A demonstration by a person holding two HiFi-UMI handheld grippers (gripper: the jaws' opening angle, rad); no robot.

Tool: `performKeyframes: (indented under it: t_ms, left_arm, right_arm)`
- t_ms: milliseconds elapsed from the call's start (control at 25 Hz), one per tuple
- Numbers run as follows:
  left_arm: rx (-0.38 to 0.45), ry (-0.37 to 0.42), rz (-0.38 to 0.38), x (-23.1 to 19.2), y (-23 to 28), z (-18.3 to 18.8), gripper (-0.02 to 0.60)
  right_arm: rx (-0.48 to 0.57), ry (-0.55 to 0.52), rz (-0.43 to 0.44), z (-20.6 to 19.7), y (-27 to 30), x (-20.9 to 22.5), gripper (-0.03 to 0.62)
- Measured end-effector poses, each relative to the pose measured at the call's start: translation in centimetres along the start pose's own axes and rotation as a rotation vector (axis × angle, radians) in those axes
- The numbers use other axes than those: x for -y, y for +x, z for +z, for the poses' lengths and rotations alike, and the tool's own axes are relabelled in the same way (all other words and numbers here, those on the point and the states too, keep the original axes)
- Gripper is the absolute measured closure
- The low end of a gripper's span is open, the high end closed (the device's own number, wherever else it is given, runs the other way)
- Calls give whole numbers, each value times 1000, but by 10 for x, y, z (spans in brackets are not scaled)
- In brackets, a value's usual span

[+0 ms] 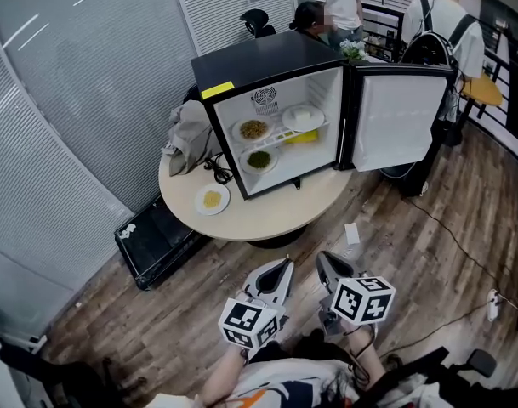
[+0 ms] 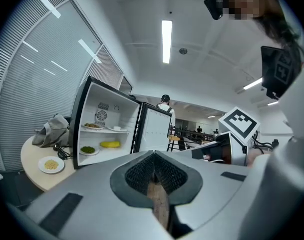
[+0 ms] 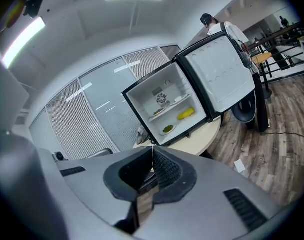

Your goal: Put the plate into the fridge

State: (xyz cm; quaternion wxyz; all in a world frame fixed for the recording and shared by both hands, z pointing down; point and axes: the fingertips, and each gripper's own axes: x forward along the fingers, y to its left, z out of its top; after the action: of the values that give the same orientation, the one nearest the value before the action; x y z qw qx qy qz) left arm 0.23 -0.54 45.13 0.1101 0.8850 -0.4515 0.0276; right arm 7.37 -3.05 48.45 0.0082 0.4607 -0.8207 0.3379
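Plate on the table, both grippers held well back

The plate (image 1: 212,199) of yellow food lies on the round table (image 1: 276,212), just beside the open fridge (image 1: 259,62), well apart from the left gripper (image 1: 282,266) and right gripper (image 1: 321,258); both have jaws together, empty.

Glossy black fridge (image 1: 267,62); wood-plank floor (image 1: 429,245); smooth table (image 1: 267,215).

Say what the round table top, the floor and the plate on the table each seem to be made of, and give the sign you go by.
Round table top: probably laminate or painted wood; plain cream, matt, no visible grain.
Floor: wood or wood-look planks; brown grain and board seams.
Plate: likely ceramic or plastic; white and smooth, but which one cannot be told.
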Motion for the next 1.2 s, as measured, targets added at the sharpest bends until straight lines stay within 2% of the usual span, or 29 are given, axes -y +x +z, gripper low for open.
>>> performKeyframes:
  t_ms: [600,1200]
  left_arm:
    - [12,-6,-40,-10,-24,4,568]
    - [21,-18,-64,-24,-38,4,568]
  right_arm:
    - [-8,-16,-29,-15,2,-27,576]
    - [5,-7,-72,-22,8,-36,576]
